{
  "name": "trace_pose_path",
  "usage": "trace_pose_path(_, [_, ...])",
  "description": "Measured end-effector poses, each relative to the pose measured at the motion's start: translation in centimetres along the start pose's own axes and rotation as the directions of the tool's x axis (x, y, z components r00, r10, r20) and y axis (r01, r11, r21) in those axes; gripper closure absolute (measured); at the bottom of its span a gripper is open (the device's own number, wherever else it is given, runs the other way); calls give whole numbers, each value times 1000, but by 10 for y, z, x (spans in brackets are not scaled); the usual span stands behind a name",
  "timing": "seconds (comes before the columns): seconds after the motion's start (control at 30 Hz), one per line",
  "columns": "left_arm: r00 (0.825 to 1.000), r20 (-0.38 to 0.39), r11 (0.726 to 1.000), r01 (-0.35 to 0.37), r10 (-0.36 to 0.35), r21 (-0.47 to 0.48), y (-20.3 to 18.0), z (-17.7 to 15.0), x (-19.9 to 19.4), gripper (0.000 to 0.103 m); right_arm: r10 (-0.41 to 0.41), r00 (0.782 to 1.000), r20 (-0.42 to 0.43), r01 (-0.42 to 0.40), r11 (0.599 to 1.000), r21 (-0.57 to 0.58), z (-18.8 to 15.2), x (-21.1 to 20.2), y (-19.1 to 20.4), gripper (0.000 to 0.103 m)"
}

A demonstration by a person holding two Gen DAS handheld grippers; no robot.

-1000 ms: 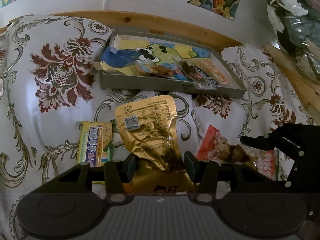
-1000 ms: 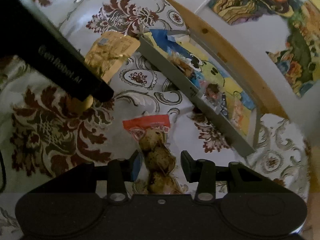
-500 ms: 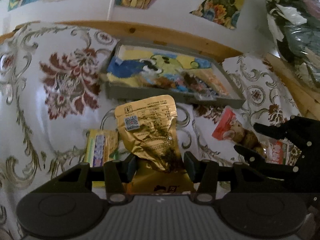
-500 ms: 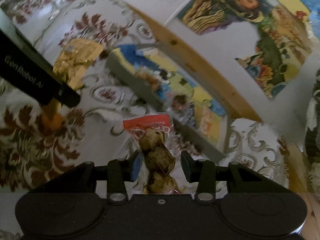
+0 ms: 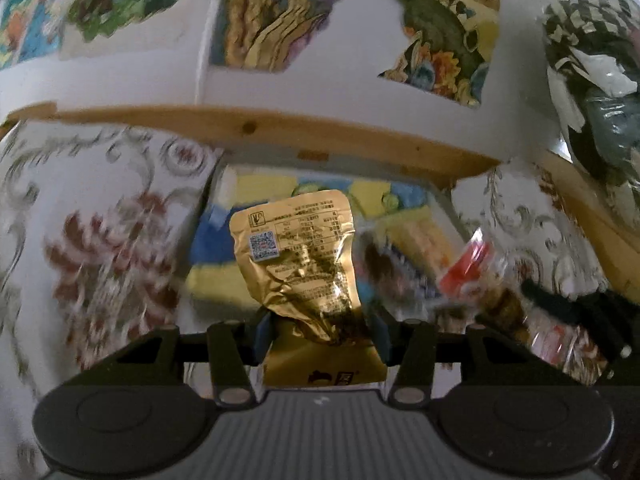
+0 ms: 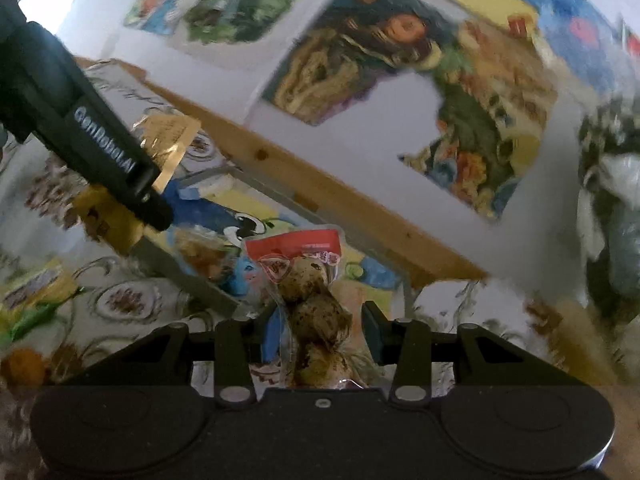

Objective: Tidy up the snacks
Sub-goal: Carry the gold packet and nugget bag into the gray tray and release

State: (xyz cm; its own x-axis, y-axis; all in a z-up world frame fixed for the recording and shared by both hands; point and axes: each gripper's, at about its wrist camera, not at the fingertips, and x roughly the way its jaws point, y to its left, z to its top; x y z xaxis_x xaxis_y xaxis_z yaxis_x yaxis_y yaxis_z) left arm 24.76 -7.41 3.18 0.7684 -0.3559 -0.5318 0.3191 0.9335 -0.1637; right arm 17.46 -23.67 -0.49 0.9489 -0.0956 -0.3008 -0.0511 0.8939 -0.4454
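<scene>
The left tongs (image 5: 320, 334) pinch the lower part of a crumpled gold foil snack pouch (image 5: 304, 264), which stands upright between the two fingers with its printed back and a small blue code square facing the camera. The right tongs (image 6: 316, 332) are pressed onto a clear packet with a red header (image 6: 308, 280) that holds three brown speckled lumps stacked one above another; it too stands upright in the grip. Both packets hang in the air in front of a shallow grey tray (image 5: 208, 200), whose floor shows a yellow and blue cartoon print and several blurred snack packets. In the right wrist view the left tongs cross the upper left corner as a dark bar with white lettering, the gold pouch showing past it, above the tray's near left end. The tray lies on a table covered with a white cloth with red-brown flowers (image 5: 108, 248), bounded at the back by a pale wooden rail (image 5: 248, 128). On the cloth near the left edge of the right wrist view lies a yellow and green packet (image 6: 36, 300). Behind the rail rises a white wall with torn colourful pictures (image 6: 352, 44).
</scene>
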Motion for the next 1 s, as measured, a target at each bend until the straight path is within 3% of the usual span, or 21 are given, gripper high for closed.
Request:
trace_pose_path(0.17, [1000, -10, 1000, 28, -28, -1, -16, 37, 37, 49, 8, 1000, -9, -7, 993, 114, 11, 37, -22, 59])
trace_pose_path(0.4, [993, -92, 996, 66, -71, -61, -29, 66, 90, 49, -4, 999, -43, 15, 969, 246, 20, 85, -54, 59])
trace_pose_path(0.8, [981, -189, 999, 28, -33, -29, -46, 67, 148, 48, 40, 976, -216, 65, 886, 459, -8, 142, -109, 59])
trace_pose_path(1.0, [976, -220, 1000, 10, -5, 18, -57, 61, 166, 48, 60, 971, -232, 60, 876, 478, -16, 150, -111, 59])
